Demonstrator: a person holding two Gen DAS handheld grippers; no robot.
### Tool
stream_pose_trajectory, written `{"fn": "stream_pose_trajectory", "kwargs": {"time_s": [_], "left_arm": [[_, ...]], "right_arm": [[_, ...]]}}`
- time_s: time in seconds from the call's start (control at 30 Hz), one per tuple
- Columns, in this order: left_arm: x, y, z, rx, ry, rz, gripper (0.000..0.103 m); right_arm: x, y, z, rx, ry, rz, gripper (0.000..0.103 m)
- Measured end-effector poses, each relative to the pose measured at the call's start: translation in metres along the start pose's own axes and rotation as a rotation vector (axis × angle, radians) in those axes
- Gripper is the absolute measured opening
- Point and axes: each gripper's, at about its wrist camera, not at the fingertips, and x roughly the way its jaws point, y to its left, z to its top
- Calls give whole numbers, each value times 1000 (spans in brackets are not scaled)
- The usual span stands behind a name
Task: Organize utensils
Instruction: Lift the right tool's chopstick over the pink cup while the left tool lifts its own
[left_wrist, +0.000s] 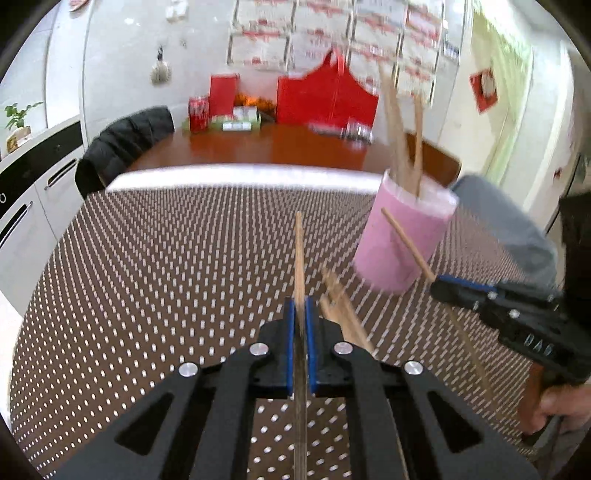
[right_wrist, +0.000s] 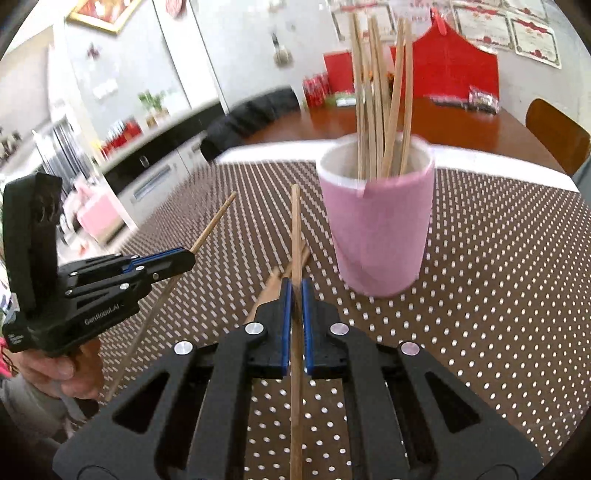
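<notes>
Chopstick (right_wrist: 295, 236) points forward between right tongs (right_wrist: 295, 295).

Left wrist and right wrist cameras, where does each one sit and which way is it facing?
Left wrist view: sits on the left gripper, looking forward and down over the dotted tablecloth; its fingers clamp a chopstick; the right gripper and hand show at right.
Right wrist view: sits on the right gripper, facing the pink cup; its fingers clamp another chopstick; the left gripper and hand show at left.
Shared: the cup, tablecloth, loose chopsticks, red bag.
</notes>
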Motion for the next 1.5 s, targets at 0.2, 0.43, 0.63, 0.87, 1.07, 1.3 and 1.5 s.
{"fn": "stream_pose_trajectory", "kwargs": {"time_s": [0.2,0.43,0.63,0.87,1.07,1.3,1.5], "left_arm": [[-29,-23,36,33,-168,-76,6],[-47,-46,83,38,-354,-194,6],[-56,-66,118,25,-520,-297,6],[-31,-82,145,28,-609,-356,6],[2,-78,151,-5,-620,-372,6],[25,-70,157,-66,-634,-414,6],[40,-65,158,-87,-613,-405,6]], "right_arm": [[-29,-12,14,77,-153,75,6],[-68,-31,44,152,-355,55,6],[-85,-46,96,147,-474,25,6],[-78,-57,146,129,-622,21,6],[-56,-77,153,161,-664,14,6],[-31,-92,148,179,-611,1,6],[-29,-91,148,156,-600,-18,6]]}}
